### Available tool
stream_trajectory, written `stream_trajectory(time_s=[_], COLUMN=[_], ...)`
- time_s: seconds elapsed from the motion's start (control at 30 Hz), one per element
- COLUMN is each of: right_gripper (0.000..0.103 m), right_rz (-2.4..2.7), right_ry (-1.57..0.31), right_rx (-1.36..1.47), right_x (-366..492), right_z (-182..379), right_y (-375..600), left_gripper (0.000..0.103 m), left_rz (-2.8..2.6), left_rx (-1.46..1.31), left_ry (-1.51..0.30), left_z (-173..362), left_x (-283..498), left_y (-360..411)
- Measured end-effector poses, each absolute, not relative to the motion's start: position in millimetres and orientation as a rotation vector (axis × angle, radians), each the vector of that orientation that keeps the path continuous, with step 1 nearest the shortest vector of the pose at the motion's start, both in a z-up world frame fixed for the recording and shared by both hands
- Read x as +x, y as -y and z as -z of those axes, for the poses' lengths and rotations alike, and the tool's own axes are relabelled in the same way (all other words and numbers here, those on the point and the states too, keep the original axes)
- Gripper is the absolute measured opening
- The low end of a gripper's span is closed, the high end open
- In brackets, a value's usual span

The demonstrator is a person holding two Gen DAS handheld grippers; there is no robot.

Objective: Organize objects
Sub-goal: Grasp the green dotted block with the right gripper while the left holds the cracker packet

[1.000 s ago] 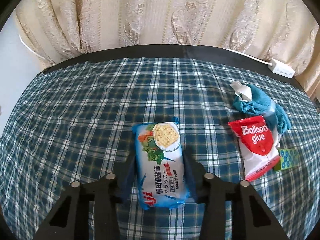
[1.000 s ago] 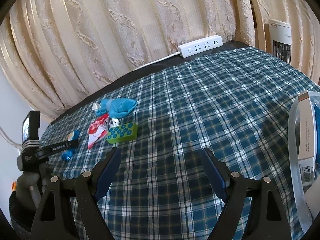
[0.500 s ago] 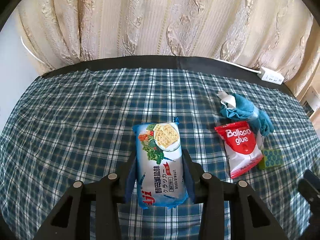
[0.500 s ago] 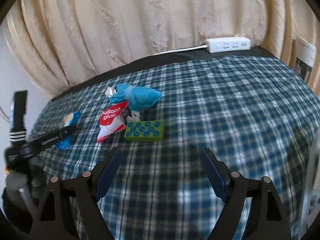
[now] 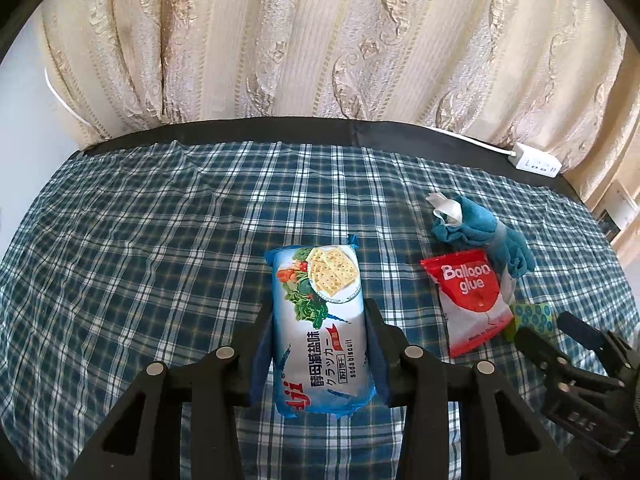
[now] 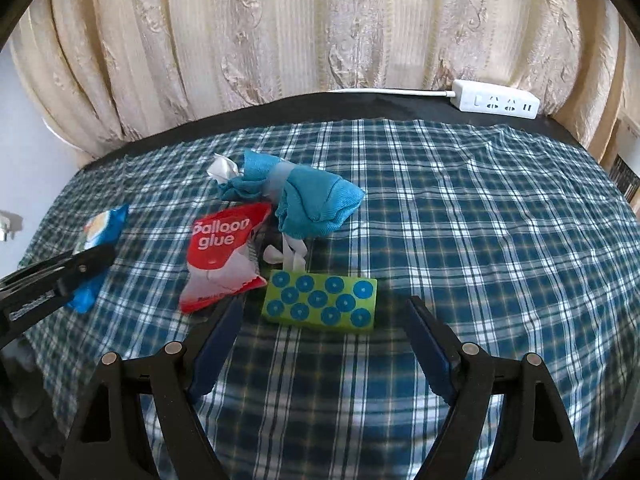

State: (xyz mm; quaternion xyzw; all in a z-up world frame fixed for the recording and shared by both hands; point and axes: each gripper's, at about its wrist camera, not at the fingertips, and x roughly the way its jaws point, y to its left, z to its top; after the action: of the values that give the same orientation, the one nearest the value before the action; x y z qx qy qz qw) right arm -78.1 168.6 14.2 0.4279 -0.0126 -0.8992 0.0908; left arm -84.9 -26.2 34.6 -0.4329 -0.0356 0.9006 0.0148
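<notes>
My left gripper [image 5: 318,354] is shut on a blue-and-white soda biscuit pack [image 5: 320,320], its pads pressing both long sides just above the checked tablecloth. To its right lie a red balloon glue packet [image 5: 470,300], a rolled teal cloth [image 5: 484,232] and a green block with blue dots [image 5: 534,318]. My right gripper [image 6: 322,338] stands open just in front of the green block [image 6: 322,302], nothing between its fingers. The glue packet [image 6: 224,252] and teal cloth [image 6: 308,200] lie beyond it. The biscuit pack [image 6: 98,252] shows at the left, partly hidden by the left gripper.
A white power strip [image 6: 496,100] with its cable lies on the table's dark far edge, against a cream curtain [image 5: 320,40]. The plaid tablecloth [image 6: 480,240] covers the whole table. The right gripper's black frame [image 5: 580,364] reaches in at the left wrist view's lower right.
The right gripper swung left across the table until the green block came before its open fingers; its frame entered the left wrist view. The left gripper stays shut on the biscuit pack, tilted slightly.
</notes>
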Motion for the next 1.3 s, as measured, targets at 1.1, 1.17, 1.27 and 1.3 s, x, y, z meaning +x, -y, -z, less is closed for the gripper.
stream_trajectory(time_s=[1.1,1.17,1.27,1.3], right_gripper=[0.063,0.063,0.063,0.063], right_rz=[2.714,2.720,2.732,2.736], right_ry=[0.080,0.090,0.111,0.118], right_rx=[1.262,1.256,1.242,1.237], right_x=[-59.0,-54.5,-46.0,-42.4], right_z=[-22.6,-24.3,-28.3,-30.0], right_y=[-184.9,-187.7,-192.9,-195.3], left_gripper=[0.044,0.044,0.044,0.044], left_rz=[-2.756,-2.746,-2.728,-2.721], left_rx=[-1.303,-1.297,-1.286,-1.282], left_ry=[0.074,0.069,0.060,0.057], left_z=[-39.2,-40.2,-41.4,-41.8], left_x=[-74.6,-73.1,-70.4,-69.3], left_y=[9.5,7.0,1.4,-0.7])
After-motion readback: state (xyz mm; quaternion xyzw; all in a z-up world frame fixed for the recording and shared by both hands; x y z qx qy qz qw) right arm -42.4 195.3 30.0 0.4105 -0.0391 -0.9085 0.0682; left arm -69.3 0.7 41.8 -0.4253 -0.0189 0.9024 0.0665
